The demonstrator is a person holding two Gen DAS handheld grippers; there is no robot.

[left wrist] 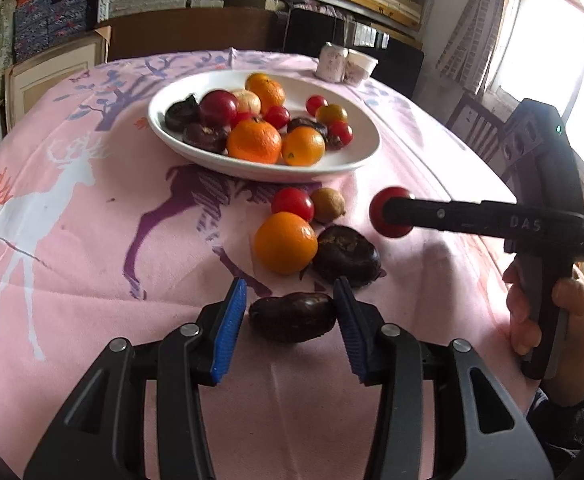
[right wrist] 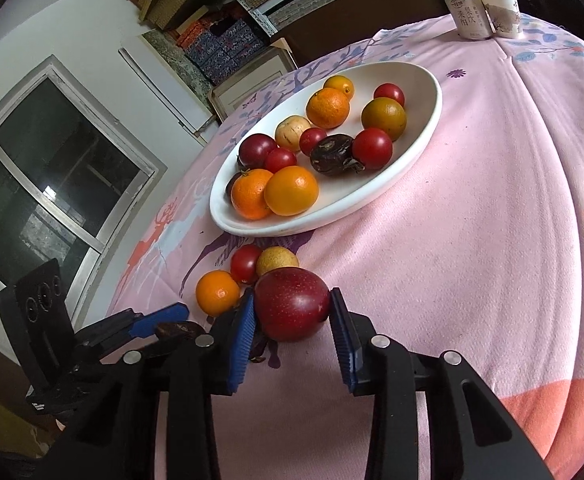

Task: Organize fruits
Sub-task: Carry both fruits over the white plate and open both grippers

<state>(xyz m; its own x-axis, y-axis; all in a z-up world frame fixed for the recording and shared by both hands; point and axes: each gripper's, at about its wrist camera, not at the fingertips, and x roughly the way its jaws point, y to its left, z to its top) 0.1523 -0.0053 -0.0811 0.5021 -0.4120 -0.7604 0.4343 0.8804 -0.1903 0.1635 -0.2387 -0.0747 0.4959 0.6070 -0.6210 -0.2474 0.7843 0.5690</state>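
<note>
Your right gripper (right wrist: 292,316) is clamped on a dark red fruit (right wrist: 294,304), just in front of the white plate (left wrist: 362,160) on the table (right wrist: 492,240). Your left gripper (left wrist: 289,312) straddles a dark purple fruit (left wrist: 292,316); right pad touching, left pad apart, so not gripping.

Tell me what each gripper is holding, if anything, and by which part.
The right gripper clamps a red fruit across its sides. The left gripper brackets a dark fruit end to end; whether it is gripped cannot be told.
</note>
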